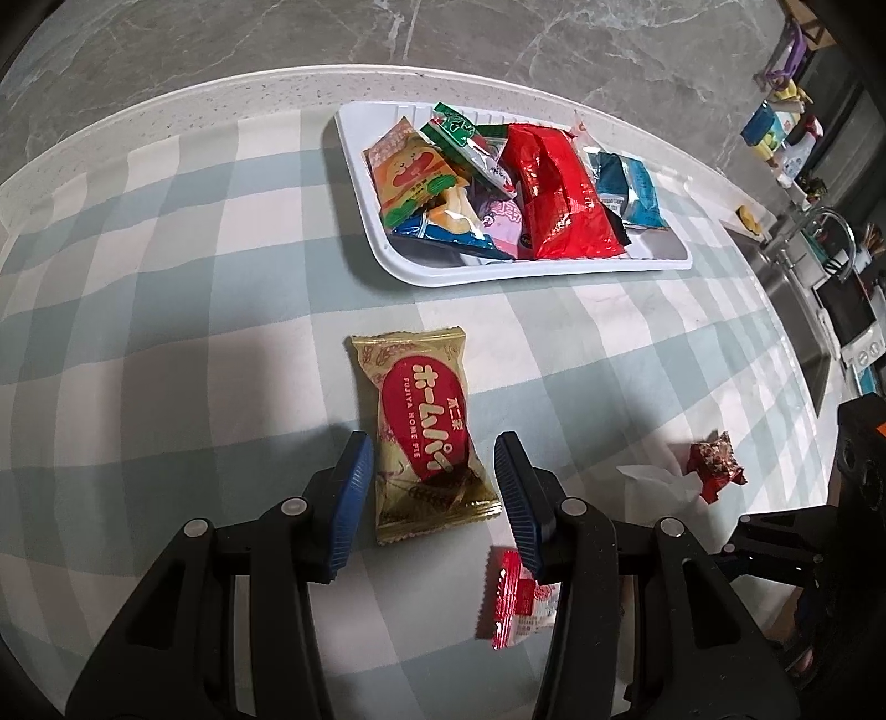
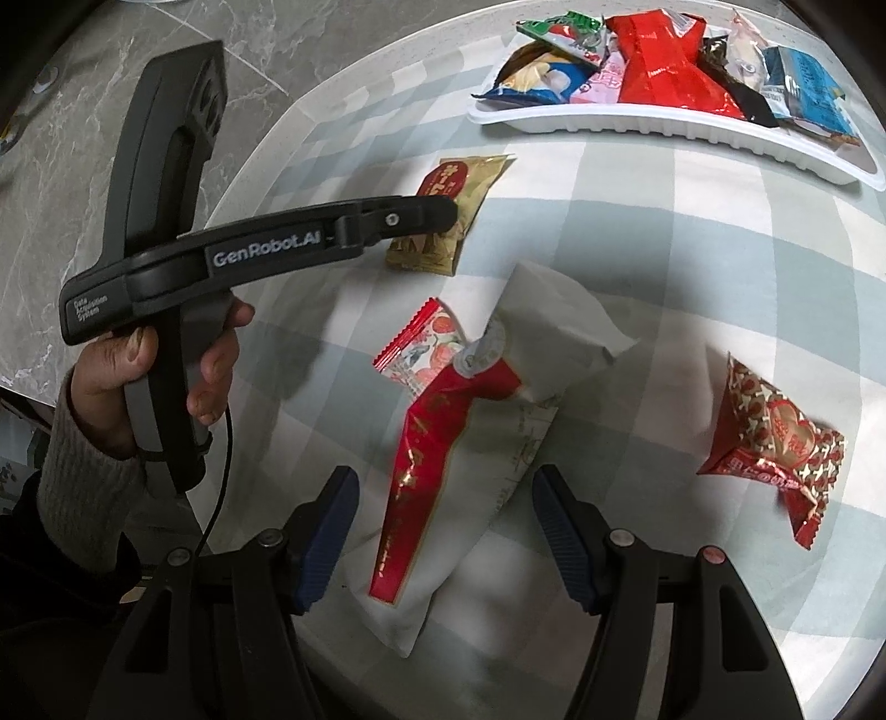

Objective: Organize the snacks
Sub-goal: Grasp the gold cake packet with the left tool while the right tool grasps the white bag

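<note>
Gold pie packet (image 1: 423, 437) flat on checked cloth (image 1: 166, 277) of counter (image 1: 310, 83), lower half between left gripper (image 1: 432, 487) pads; jaws spread, not pressing. White-and-red long packet (image 2: 470, 443) between right gripper (image 2: 443, 531) jaws, spread wide, gaps either side. Loose on cloth: four packets, counting small red-white sachet (image 2: 423, 351) and red heart-print packet (image 2: 775, 437). One white tray (image 1: 387, 243) beyond, heaped with snacks; count unclear. Hand (image 2: 166, 376) grips left handle.

A checked blue-and-white cloth (image 1: 166, 277) covers the round tabletop (image 1: 266, 88), grey marble floor (image 1: 221, 33) lies beyond, and a steel sink (image 1: 797, 277) stands at the right.
</note>
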Available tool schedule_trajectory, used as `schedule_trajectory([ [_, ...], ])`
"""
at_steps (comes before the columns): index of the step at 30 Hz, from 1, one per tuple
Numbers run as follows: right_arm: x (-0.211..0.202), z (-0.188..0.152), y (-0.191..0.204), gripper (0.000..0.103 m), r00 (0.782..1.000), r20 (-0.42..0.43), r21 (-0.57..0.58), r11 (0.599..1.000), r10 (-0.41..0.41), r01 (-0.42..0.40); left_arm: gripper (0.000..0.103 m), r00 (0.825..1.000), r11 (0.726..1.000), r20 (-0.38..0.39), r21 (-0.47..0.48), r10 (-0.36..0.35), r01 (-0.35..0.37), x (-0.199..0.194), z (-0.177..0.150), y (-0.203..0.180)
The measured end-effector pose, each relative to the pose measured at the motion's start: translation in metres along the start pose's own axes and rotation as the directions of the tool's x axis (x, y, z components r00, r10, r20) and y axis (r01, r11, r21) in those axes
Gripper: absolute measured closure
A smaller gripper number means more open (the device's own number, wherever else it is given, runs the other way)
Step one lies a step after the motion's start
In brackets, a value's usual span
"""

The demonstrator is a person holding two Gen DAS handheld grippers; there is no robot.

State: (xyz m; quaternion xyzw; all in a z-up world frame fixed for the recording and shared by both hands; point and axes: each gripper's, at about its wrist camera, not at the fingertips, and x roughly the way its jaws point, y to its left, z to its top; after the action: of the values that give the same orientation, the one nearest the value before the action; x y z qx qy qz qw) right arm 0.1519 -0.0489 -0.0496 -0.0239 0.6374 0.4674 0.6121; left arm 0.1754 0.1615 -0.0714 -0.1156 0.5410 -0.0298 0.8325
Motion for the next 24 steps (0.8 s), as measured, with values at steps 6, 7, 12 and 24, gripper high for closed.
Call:
schedule_trajectory([
  [6, 0.002, 0.001, 0.001, 0.051, 1.000, -0.008, -0.015, 1.000, -0.020, 0.020, 0.059, 1.000, 1.000, -0.009, 0.010, 0.020, -0.019, 0.007, 0.001, 0.000],
  [7, 0.003, 0.000, 0.002, 0.053, 1.000, -0.010, -0.014, 1.000, -0.016, 0.016, 0.059, 1.000, 1.000, -0.012, 0.011, 0.020, -0.020, 0.009, 0.002, 0.000],
  [12, 0.005, 0.000, -0.001, 0.072, 1.000, -0.016, -0.001, 1.000, -0.004, 0.004, 0.059, 1.000, 1.000, -0.012, 0.020, 0.023, -0.023, 0.015, 0.002, -0.002],
  [24, -0.009, -0.005, -0.011, 0.082, 0.998, 0.028, 0.047, 0.997, 0.053, -0.054, 0.073, 1.000, 0.999, 0.012, -0.028, -0.018, 0.018, 0.017, 0.006, 0.008],
])
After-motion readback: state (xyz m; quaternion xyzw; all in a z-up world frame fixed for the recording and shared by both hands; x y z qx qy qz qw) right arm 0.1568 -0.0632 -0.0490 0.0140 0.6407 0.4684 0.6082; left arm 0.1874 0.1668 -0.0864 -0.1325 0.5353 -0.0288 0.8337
